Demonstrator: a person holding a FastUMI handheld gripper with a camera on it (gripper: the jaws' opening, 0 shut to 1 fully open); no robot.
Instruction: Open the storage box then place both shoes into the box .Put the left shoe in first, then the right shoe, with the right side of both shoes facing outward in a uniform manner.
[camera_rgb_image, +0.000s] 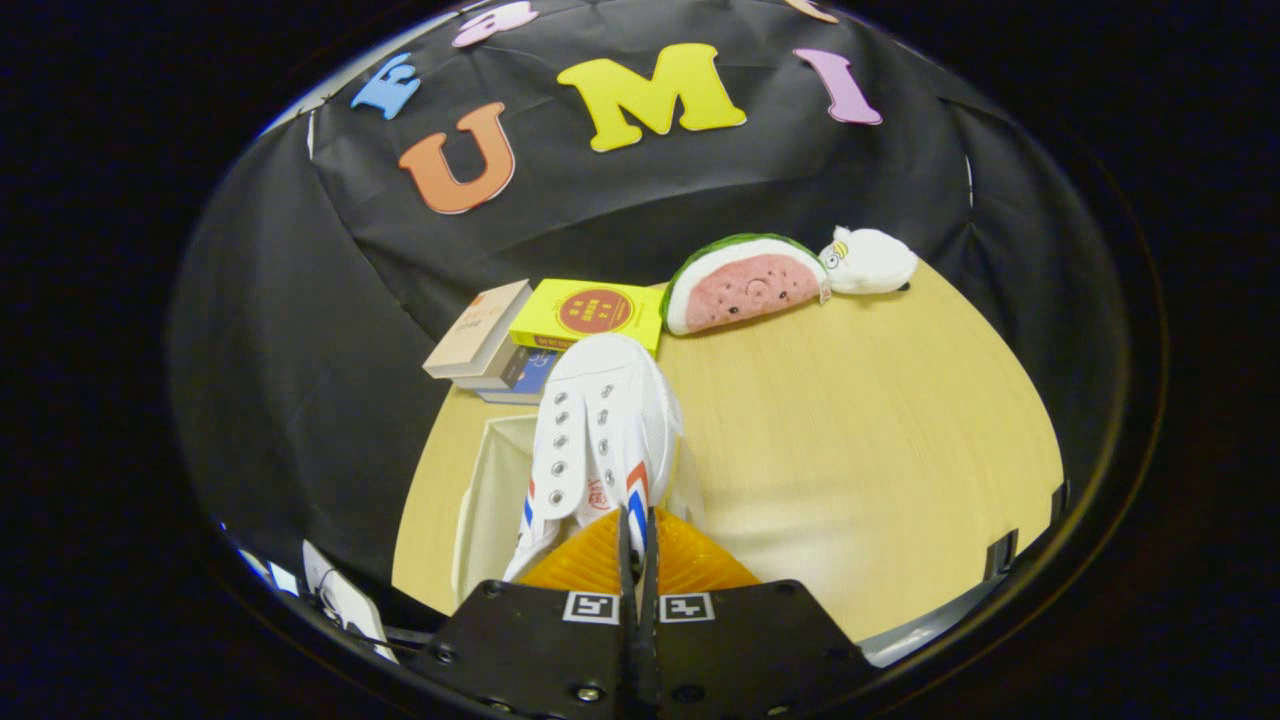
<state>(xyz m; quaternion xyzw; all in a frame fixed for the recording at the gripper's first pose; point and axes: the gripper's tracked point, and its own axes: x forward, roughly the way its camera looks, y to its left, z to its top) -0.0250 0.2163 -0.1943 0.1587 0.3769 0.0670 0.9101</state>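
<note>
A white canvas shoe (600, 430) with red and blue side stripes hangs from my gripper (637, 525), toe pointing away toward the books. My fingers (690, 565) are pressed together on the edge of the shoe's collar. Below and to the left of the shoe stands the white storage box (490, 500), its open inside showing; the shoe is above its right side. The other shoe is hidden from me.
A stack of books (545, 335) lies on the wooden table (860, 440) just beyond the box. A watermelon plush (745, 285) and a small white plush (870, 260) rest at the table's far edge against the black cloth.
</note>
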